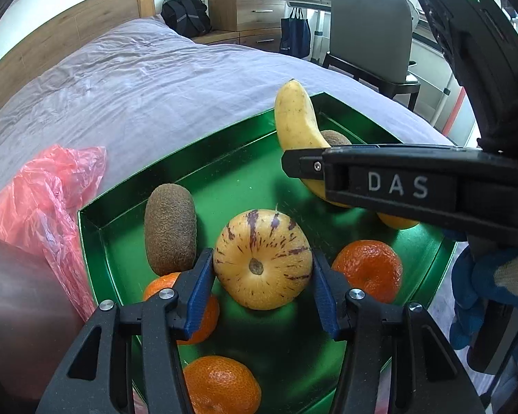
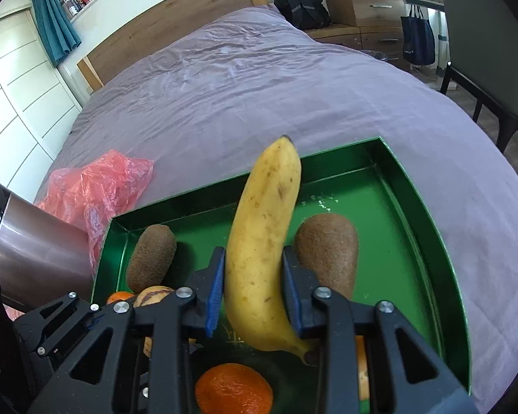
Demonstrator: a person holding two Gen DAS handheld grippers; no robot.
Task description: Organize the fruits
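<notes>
A green tray (image 1: 96, 241) lies on a purple bed and holds fruit. My left gripper (image 1: 262, 269) is shut on a yellow purple-striped melon (image 1: 262, 258) in the tray. A kiwi (image 1: 171, 227) lies to its left, and three tangerines (image 1: 369, 269) lie around it. My right gripper (image 2: 253, 286) is shut on a banana (image 2: 262, 241) and holds it over the tray (image 2: 428, 227). A kiwi (image 2: 328, 248) lies to its right, another kiwi (image 2: 152, 257) to its left. In the left wrist view the right gripper (image 1: 380, 179) crosses above the banana (image 1: 297, 120).
A crumpled red plastic bag (image 1: 45, 200) lies on the bed left of the tray. A shiny brown cylinder (image 2: 34, 255) stands at the left edge. A chair (image 1: 369, 34), a drawer unit and a black backpack stand beyond the bed.
</notes>
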